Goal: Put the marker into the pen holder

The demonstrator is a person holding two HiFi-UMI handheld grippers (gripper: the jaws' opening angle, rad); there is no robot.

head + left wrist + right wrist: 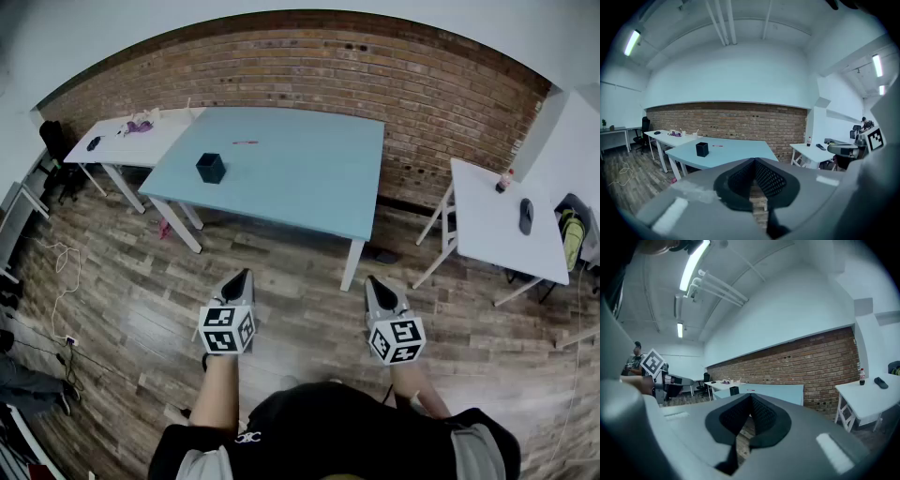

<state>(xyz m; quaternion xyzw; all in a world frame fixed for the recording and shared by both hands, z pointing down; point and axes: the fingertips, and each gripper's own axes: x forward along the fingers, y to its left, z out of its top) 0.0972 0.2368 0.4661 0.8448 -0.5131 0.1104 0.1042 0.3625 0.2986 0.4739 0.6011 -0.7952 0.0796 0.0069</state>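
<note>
Left gripper [241, 277] and right gripper [374, 283] both have their jaws pressed together with nothing in them, and both sit over the wood floor [141, 291]. The red marker [246, 142] lies well ahead of them on the blue table [309, 178], just past the black pen holder [211, 168] and not touching it.

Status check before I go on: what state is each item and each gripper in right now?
Red marker: lying flat on the light blue table, not in the holder.
Black square pen holder: upright on that table, apart from the marker.
Left gripper: shut, empty, short of the table.
Right gripper: shut, empty, short of the table.
</note>
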